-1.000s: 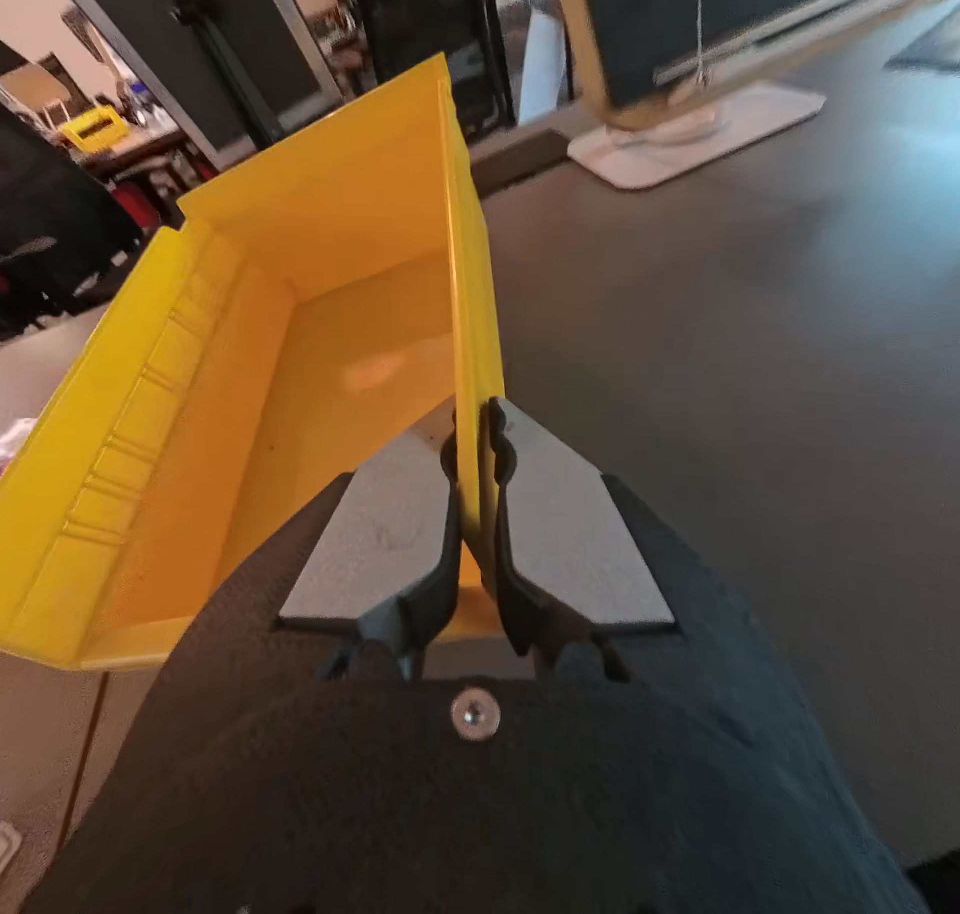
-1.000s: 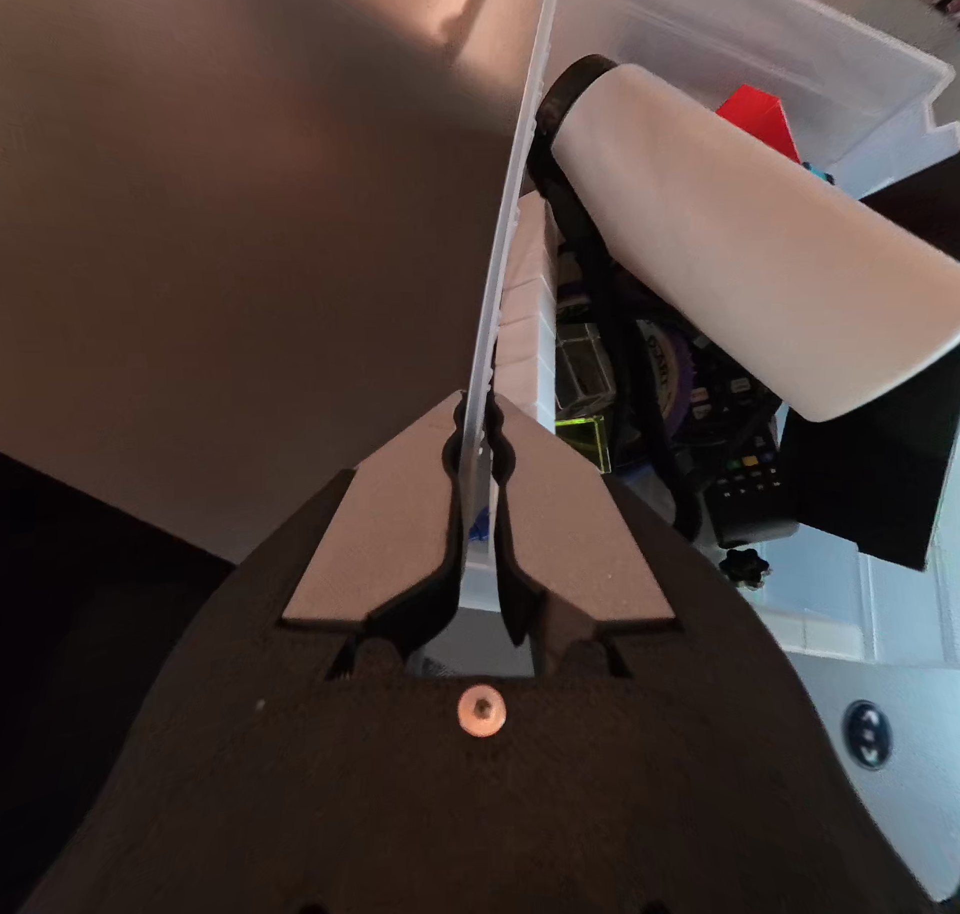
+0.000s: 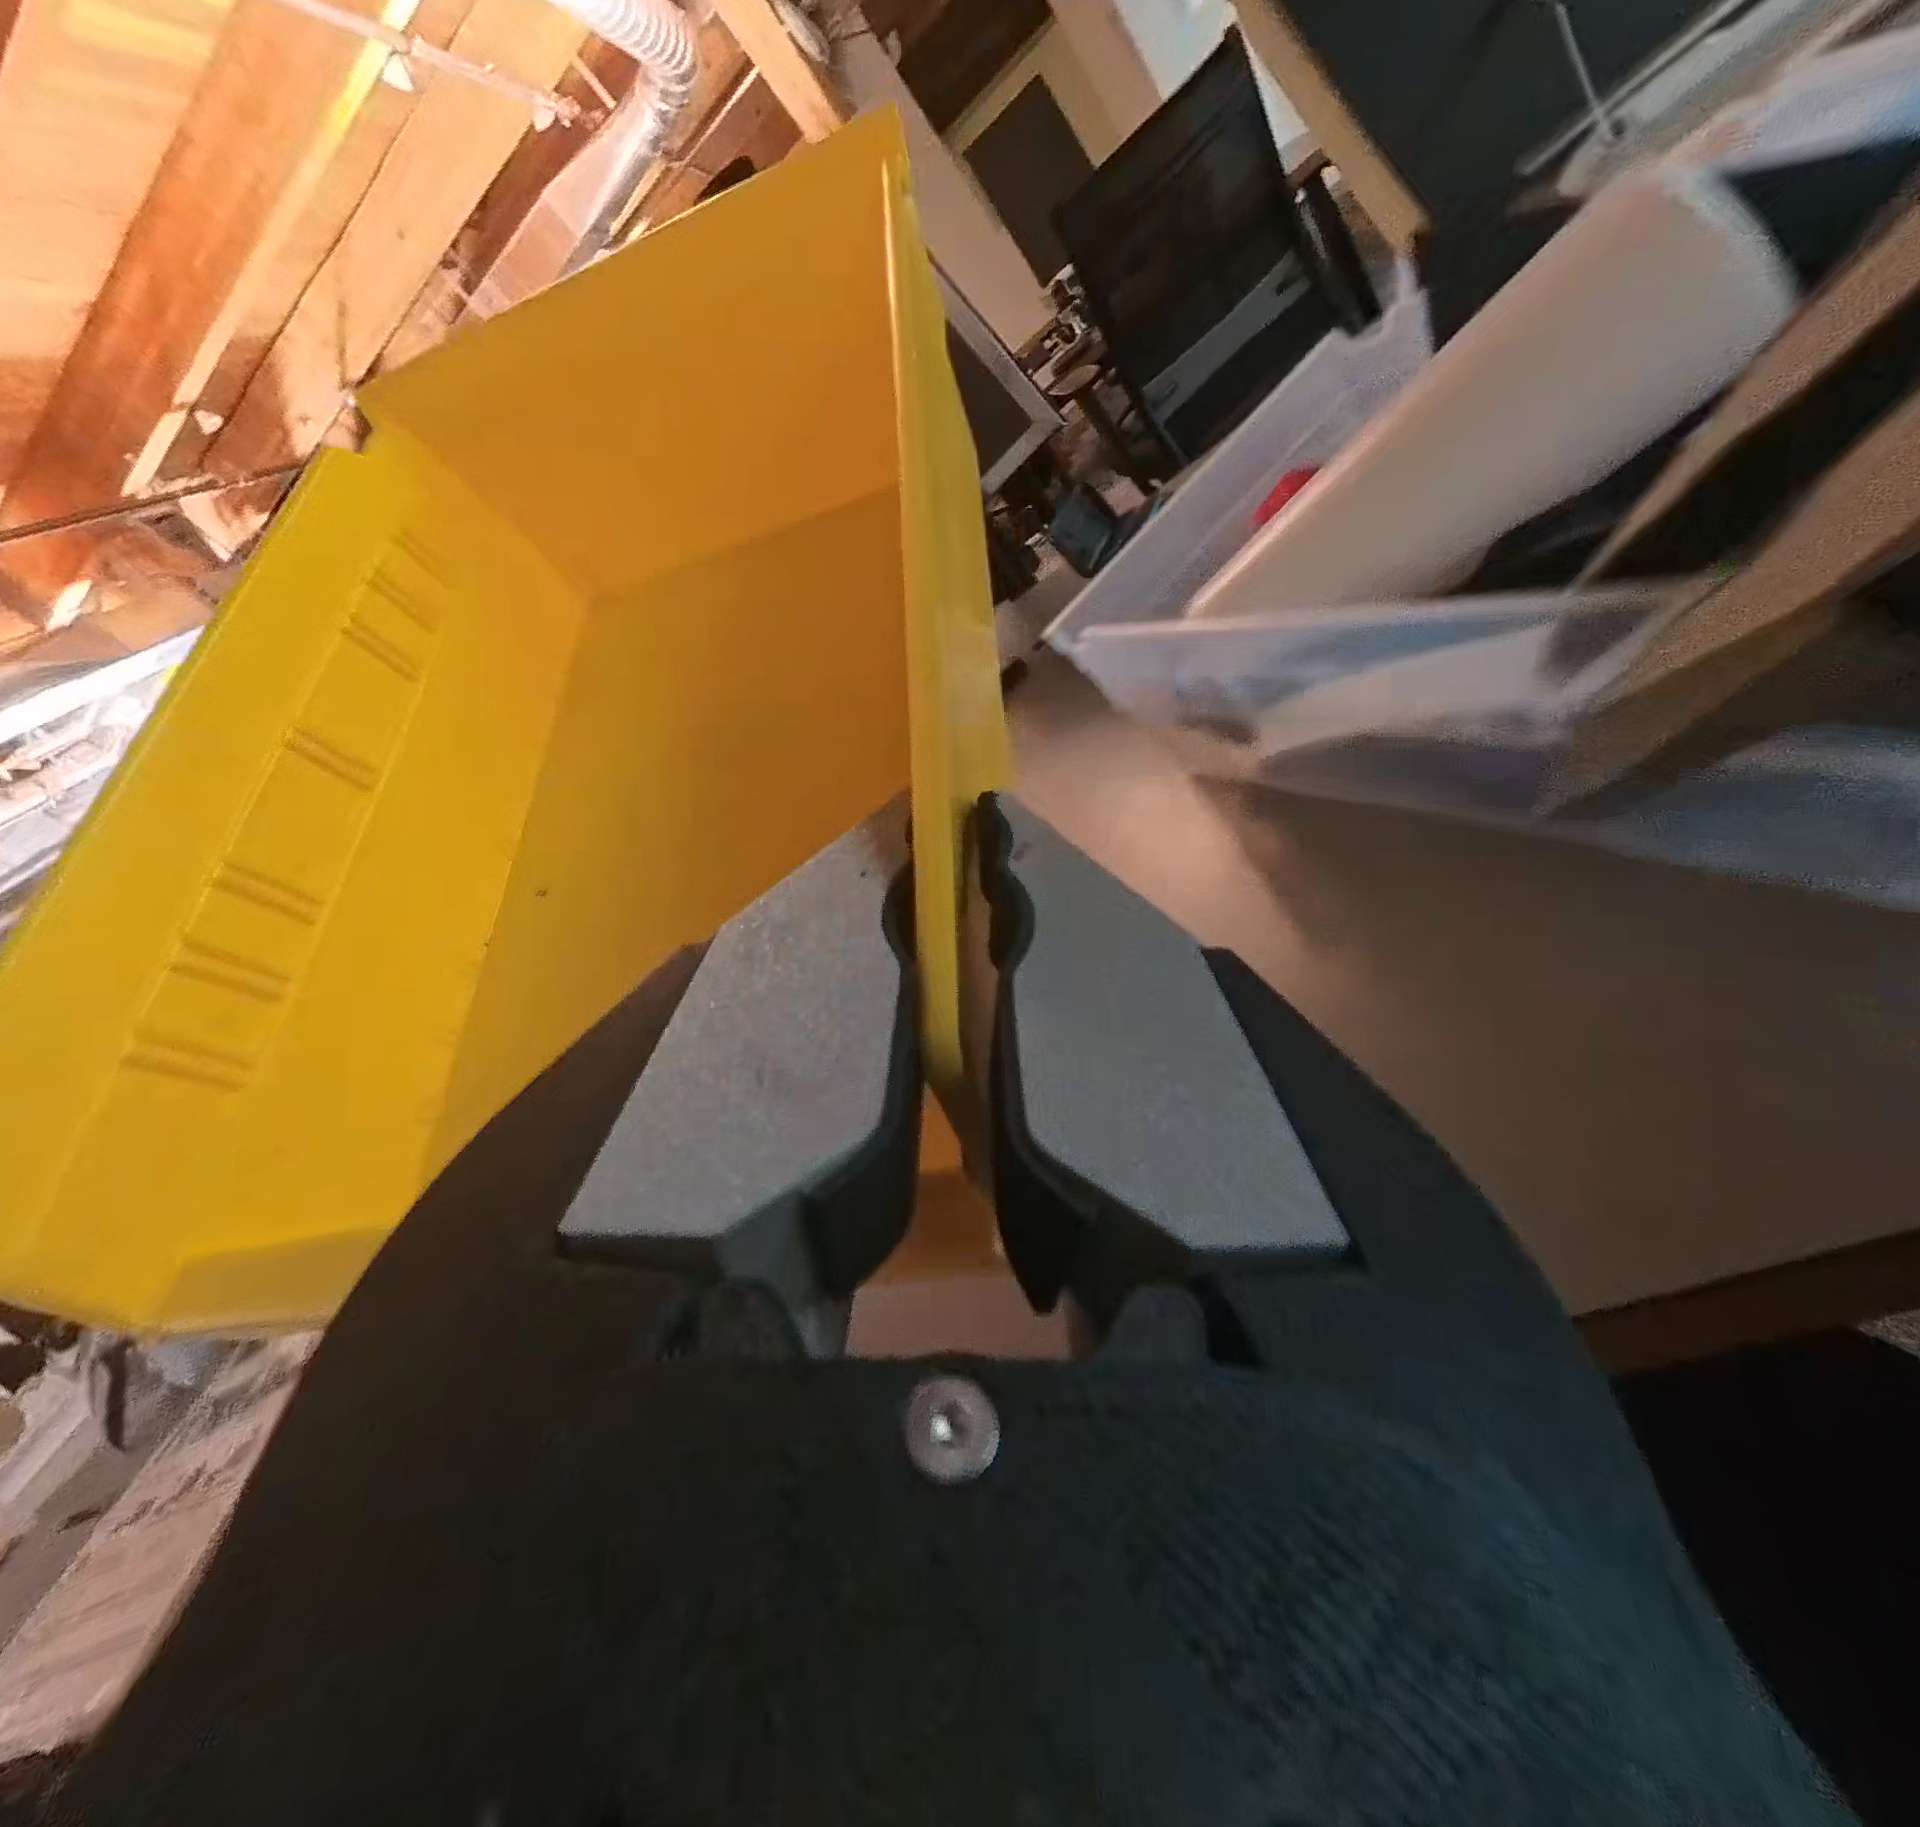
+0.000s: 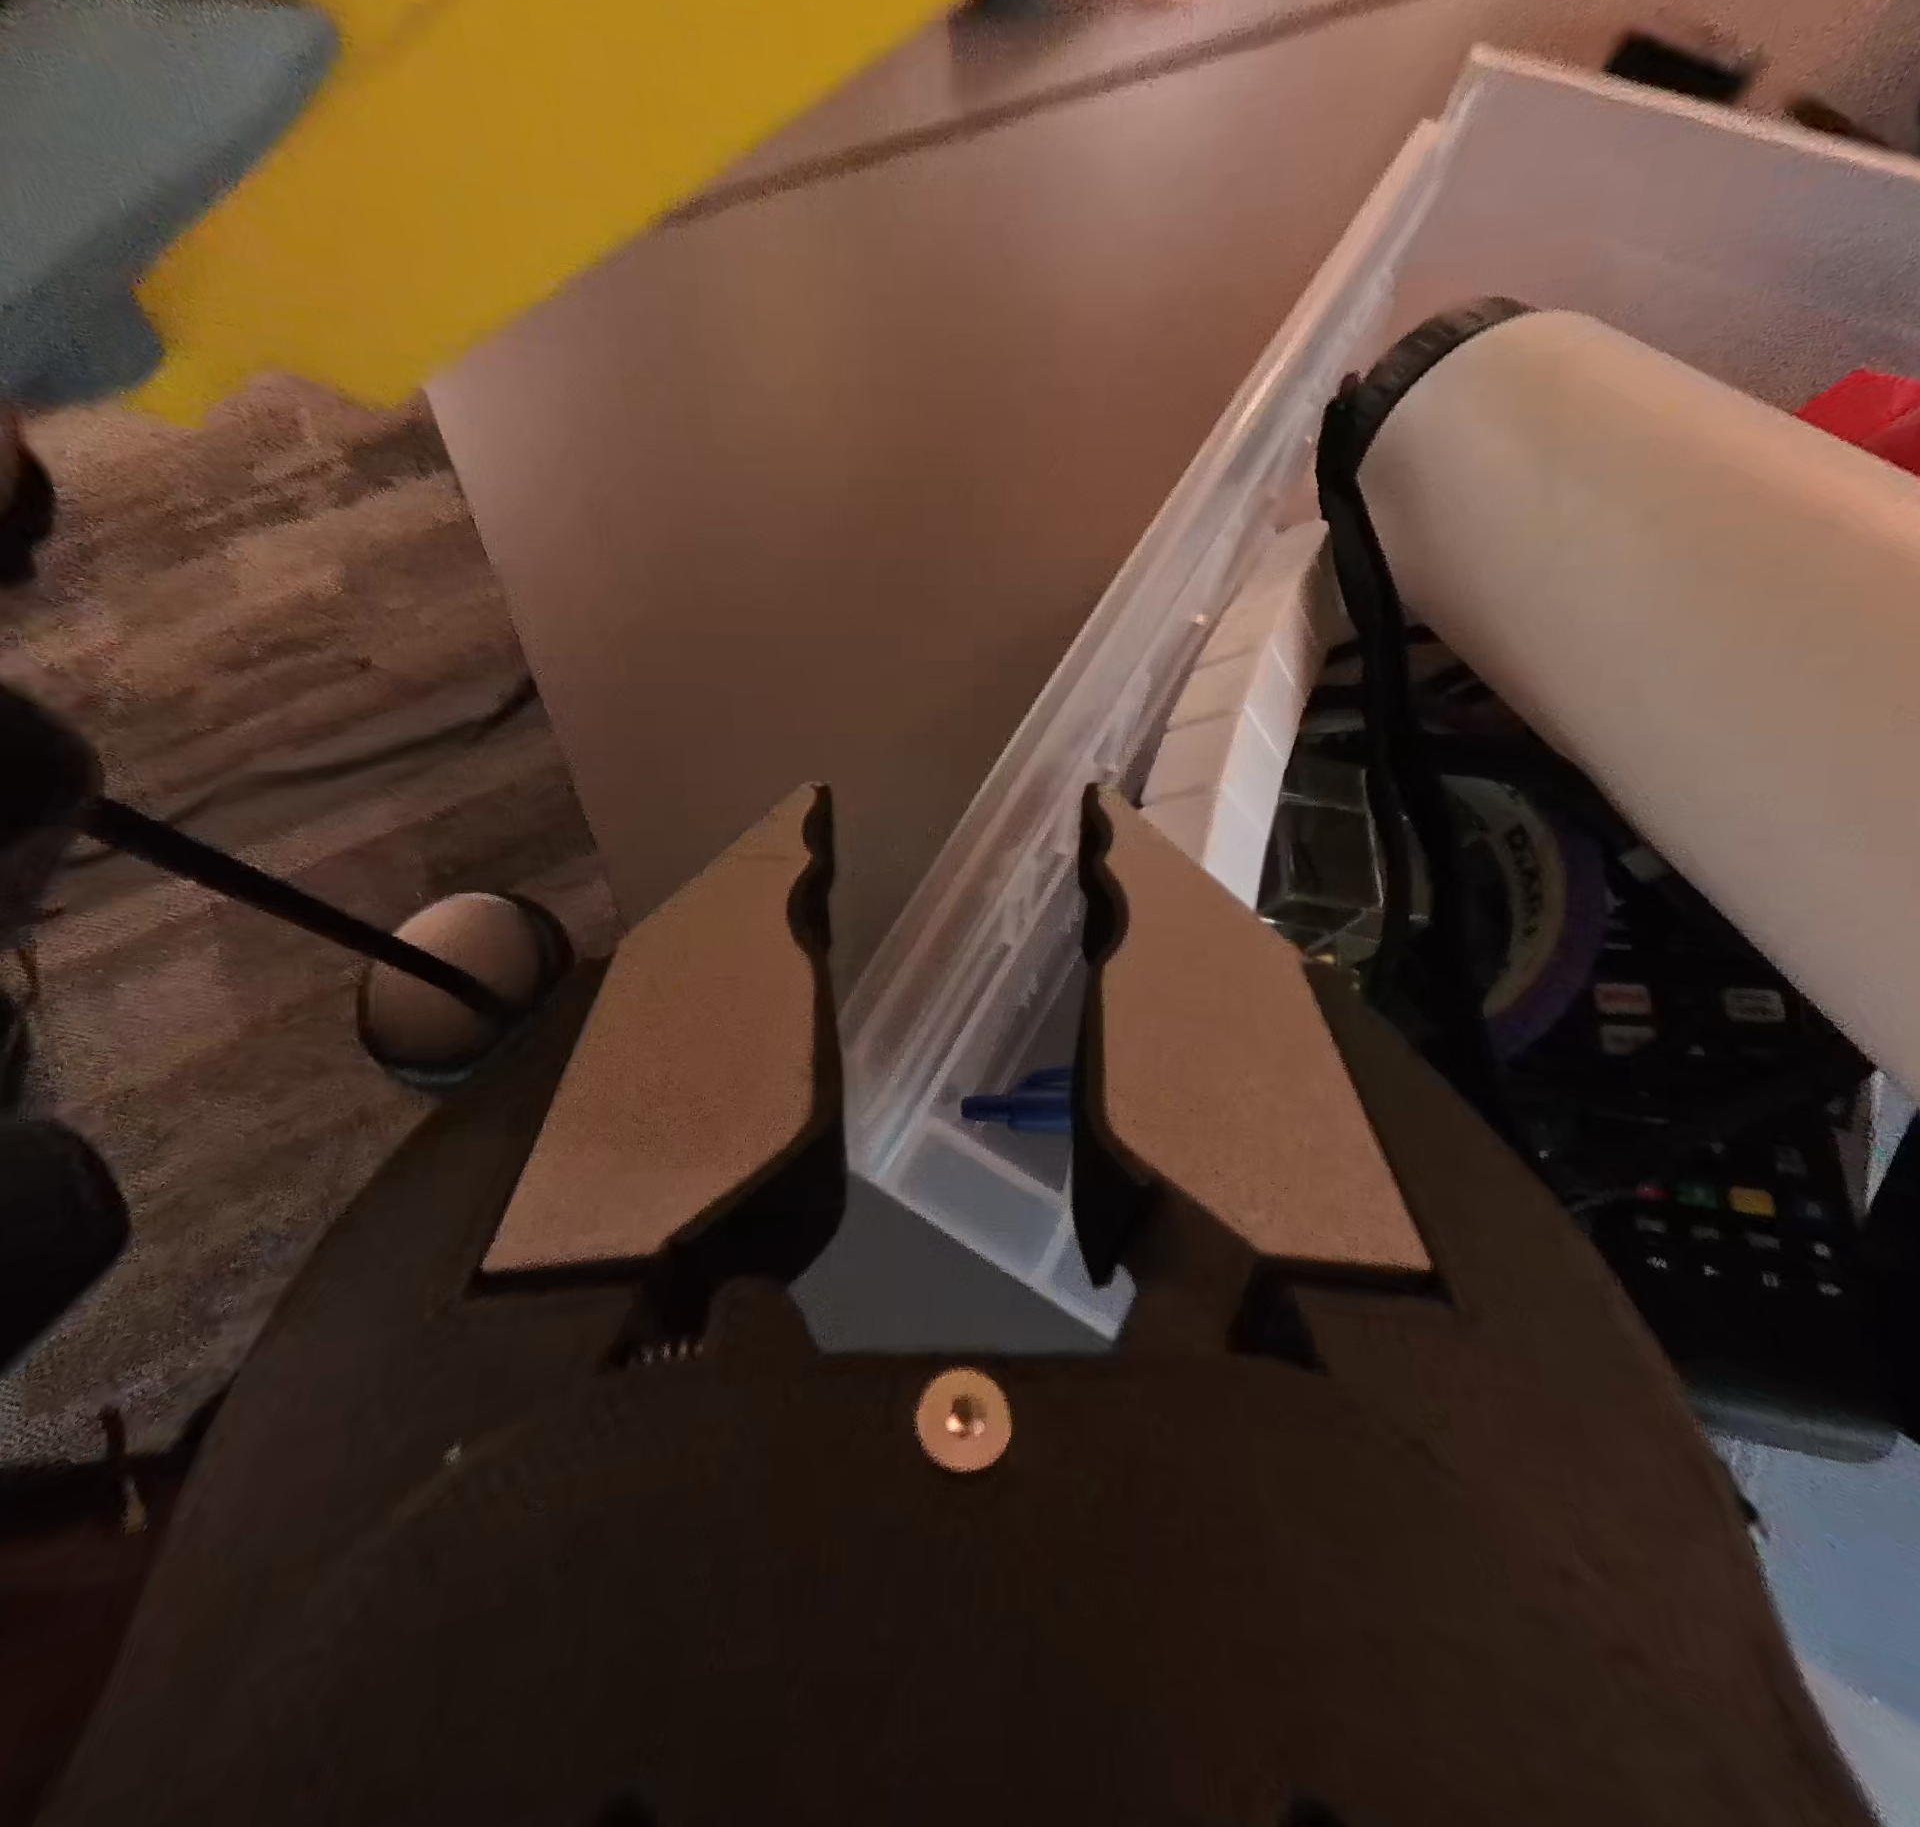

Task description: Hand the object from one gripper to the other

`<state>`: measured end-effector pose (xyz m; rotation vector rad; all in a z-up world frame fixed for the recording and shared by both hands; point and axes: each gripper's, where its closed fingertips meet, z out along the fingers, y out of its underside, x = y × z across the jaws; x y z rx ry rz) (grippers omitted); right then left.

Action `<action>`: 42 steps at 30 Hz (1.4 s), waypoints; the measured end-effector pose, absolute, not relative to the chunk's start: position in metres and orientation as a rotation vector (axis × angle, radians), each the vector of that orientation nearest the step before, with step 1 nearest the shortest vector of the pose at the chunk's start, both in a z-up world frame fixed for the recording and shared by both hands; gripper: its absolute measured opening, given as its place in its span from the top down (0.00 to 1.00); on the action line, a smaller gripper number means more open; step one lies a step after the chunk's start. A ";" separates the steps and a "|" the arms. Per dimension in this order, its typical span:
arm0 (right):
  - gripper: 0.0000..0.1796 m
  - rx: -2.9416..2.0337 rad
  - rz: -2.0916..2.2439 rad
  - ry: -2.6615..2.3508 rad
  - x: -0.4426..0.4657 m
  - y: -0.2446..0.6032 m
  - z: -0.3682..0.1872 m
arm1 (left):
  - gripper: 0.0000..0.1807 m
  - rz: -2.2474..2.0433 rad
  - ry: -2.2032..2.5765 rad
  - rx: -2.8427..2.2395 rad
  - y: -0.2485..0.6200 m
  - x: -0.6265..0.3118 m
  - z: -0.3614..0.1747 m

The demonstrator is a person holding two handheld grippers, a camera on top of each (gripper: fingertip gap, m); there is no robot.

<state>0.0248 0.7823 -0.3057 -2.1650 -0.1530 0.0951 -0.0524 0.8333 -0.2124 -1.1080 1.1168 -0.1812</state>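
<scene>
Left gripper [image 3: 948, 956] is pinching the right side wall of the yellow bin [image 3: 582, 738], with one finger inside the bin and one outside. It is holding the bin up in the air, tipped, so the bin's open top is facing the camera. The bin's long side is running away from the gripper, up toward the ceiling. Ribs are showing on its left wall. No writing can be seen on the bin.

Right gripper [image 4: 956, 811] is standing open and is holding nothing. Its fingers [image 4: 686, 1050] are sitting on either side of the rim of a clear box [image 4: 1039, 863], but I cannot tell if they are touching it. The clear box is resting on the table [image 4: 779, 427]. Inside it are a big white roll [image 4: 1662, 655], a black cord [image 4: 1371, 634], a purple round thing [image 4: 1538, 936] with writing on it, a remote [image 4: 1725, 1185] with coloured buttons and a small blue pen [image 4: 1018, 1102].

The yellow bin is also showing, blurry, at the top left of the right wrist view, well apart from the open gripper.
</scene>
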 end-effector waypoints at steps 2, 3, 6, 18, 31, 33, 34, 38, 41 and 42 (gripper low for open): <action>0.67 -2.120 0.117 -0.141 0.009 0.806 -0.287 | 0.98 -0.213 1.081 -1.122 0.835 -0.058 -0.200; 0.65 -2.069 0.134 -0.139 0.003 0.809 -0.270 | 0.98 -0.226 1.066 -1.121 0.836 -0.061 -0.193; 0.66 -1.920 0.174 -0.207 -0.005 0.785 -0.222 | 0.98 -0.240 1.037 -1.089 0.832 -0.067 -0.172; 0.72 -1.985 0.034 -0.119 0.158 0.567 -0.183 | 0.97 -0.879 1.447 -0.866 0.654 0.018 -0.139; 0.72 -1.896 -0.067 0.397 0.286 0.424 -0.194 | 0.99 -1.041 1.883 -1.032 0.495 0.178 -0.269; 0.72 -1.898 -0.060 0.324 0.274 0.430 -0.192 | 0.99 -1.081 1.852 -1.078 0.481 0.203 -0.281; 0.72 -1.910 -0.051 0.290 0.268 0.434 -0.193 | 0.99 -1.063 1.836 -1.098 0.476 0.213 -0.287; 0.70 -2.033 -0.022 0.162 0.236 0.451 -0.209 | 0.82 -1.322 1.858 -1.093 0.442 0.208 -0.263; 0.70 -2.107 -0.001 0.006 0.201 0.463 -0.218 | 0.73 -1.332 1.802 -1.090 0.471 0.187 -0.236; 0.72 -2.130 0.000 -0.054 0.190 0.469 -0.223 | 0.73 -1.314 1.792 -1.098 0.486 0.178 -0.231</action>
